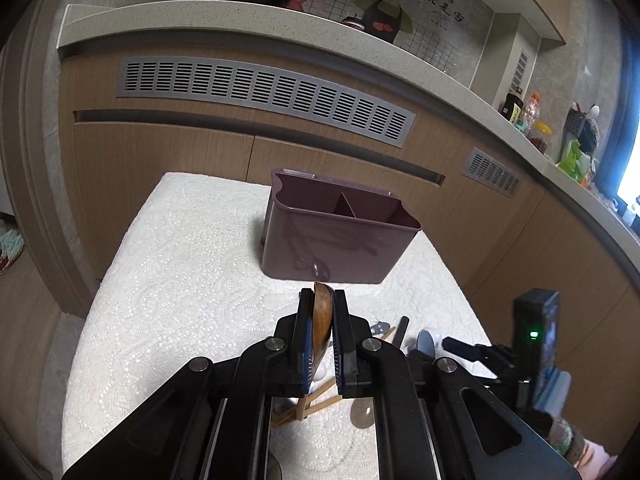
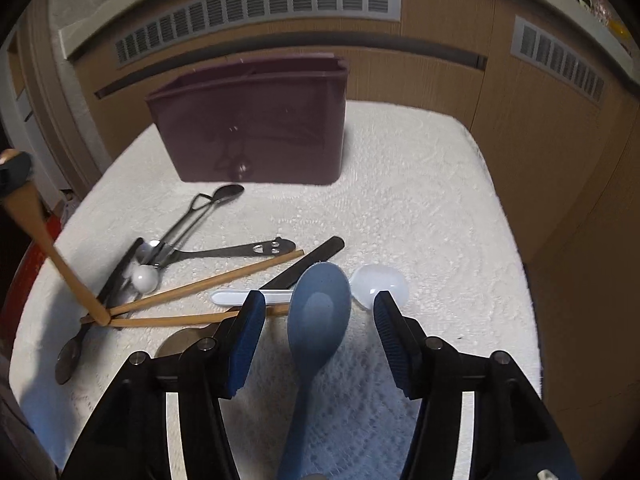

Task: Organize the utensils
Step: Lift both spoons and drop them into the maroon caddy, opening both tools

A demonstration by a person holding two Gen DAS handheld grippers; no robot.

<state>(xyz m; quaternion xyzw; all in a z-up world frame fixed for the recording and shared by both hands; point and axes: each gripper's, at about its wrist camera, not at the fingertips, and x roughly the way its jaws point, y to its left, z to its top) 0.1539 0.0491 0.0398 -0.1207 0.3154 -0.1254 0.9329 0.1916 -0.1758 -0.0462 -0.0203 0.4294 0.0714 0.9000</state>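
While left gripper (image 1: 322, 312) clamps wooden spoon (image 1: 322, 320), right gripper (image 2: 320, 312) unclenched astride blue spoon (image 2: 318, 312), handle toward bottom of frame

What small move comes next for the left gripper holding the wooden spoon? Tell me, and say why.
Probably carry it forward over the purple holder and lower it in. The left gripper is shut on the wooden spoon, lifted off the white cloth, and the holder's two compartments look empty.
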